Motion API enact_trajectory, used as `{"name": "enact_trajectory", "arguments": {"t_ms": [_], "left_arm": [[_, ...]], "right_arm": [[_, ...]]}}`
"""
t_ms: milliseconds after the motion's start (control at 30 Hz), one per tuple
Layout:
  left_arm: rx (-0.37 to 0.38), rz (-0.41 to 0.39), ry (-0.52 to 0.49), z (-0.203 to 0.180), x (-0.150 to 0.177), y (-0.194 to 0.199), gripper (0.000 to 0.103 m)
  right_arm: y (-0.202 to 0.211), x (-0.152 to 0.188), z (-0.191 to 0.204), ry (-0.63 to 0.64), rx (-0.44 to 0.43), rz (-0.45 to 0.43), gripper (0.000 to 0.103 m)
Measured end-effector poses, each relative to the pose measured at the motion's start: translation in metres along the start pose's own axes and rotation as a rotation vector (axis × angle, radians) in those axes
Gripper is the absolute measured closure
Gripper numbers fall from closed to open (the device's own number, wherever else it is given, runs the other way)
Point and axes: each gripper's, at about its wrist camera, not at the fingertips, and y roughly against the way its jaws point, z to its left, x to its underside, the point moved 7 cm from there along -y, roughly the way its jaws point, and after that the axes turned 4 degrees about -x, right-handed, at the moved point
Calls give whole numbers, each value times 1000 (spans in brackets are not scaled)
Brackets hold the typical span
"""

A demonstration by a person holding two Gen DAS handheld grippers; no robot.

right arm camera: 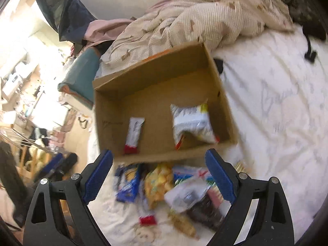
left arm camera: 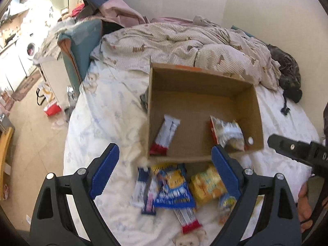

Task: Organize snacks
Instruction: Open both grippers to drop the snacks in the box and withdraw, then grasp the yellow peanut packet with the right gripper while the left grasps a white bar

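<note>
An open cardboard box (left arm camera: 250,110) lies on the bed. Inside it are a white bar with a red end (left arm camera: 165,135) and a white and yellow snack bag (left arm camera: 230,136). In front of the box is a pile of snacks: a blue bag (left arm camera: 174,190), a yellow pack (left arm camera: 206,184) and a red-ended bar (left arm camera: 187,218). My left gripper (left arm camera: 165,147) hangs open above the pile, holding nothing. In the right wrist view the box (right arm camera: 155,75), bar (right arm camera: 134,135), bag (right arm camera: 192,123) and pile (right arm camera: 160,184) show again. My right gripper (right arm camera: 158,152) is open and holds nothing.
A crumpled beige duvet (left arm camera: 184,41) lies behind the box on the white sheet (left arm camera: 106,112). A dark garment (left arm camera: 289,75) sits at the far right. A teal cushion (left arm camera: 82,41) stands at the bed's left edge, with cluttered floor (left arm camera: 30,133) beyond. A hand (left arm camera: 305,205) holds the right gripper.
</note>
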Motion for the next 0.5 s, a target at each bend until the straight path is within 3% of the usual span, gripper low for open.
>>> {"name": "enact_trajectory", "arguments": {"t_ms": [367,500], "left_arm": [[-52,53,113,31,25,21,13],[-73,83,109,33,35,21,13]], "right_arm": [[27,38,0,-4,33,16,9],[34,48,-11,-46,46,25,9]]}}
